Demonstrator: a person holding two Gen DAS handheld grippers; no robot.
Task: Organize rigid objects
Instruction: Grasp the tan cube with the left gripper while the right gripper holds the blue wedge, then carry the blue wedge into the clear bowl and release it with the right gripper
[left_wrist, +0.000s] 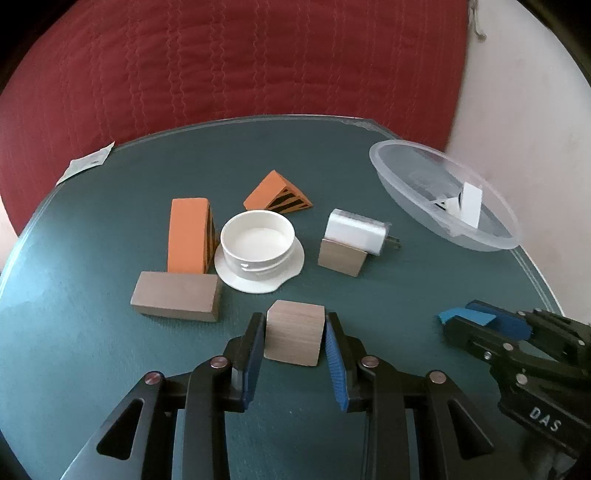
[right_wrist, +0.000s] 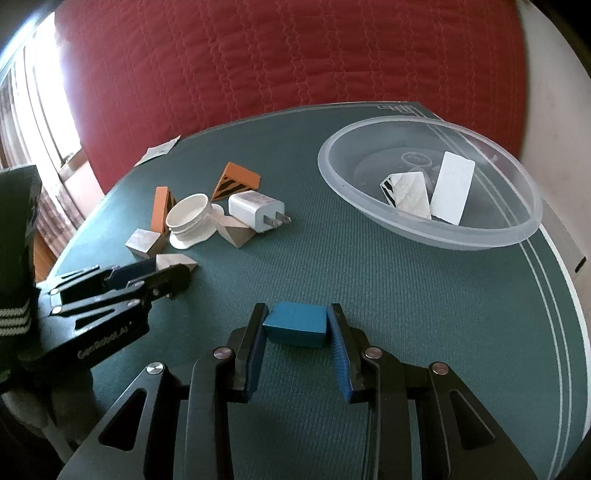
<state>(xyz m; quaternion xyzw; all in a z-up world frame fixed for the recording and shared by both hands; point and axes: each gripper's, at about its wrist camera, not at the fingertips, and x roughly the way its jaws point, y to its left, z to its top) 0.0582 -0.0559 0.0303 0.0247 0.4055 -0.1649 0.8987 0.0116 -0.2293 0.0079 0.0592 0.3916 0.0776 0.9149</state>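
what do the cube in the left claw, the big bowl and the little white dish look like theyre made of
Cube in the left claw: looks like unfinished wood, pale grey-brown, matte, with faint grain lines. Big bowl: probably plastic, frosted and translucent, since the pieces inside show through its wall. Little white dish: smooth, slightly glossy white; plastic or glazed ceramic, hard to tell which.

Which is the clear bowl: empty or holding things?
Holding things: two white pieces lie inside the clear bowl, one flat card leaning on its wall.

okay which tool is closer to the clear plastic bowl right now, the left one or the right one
Right. The right tool, shut on the blue block, sits just in front of the clear bowl. The left tool, shut on a wooden cube, is farther off beside the pile.
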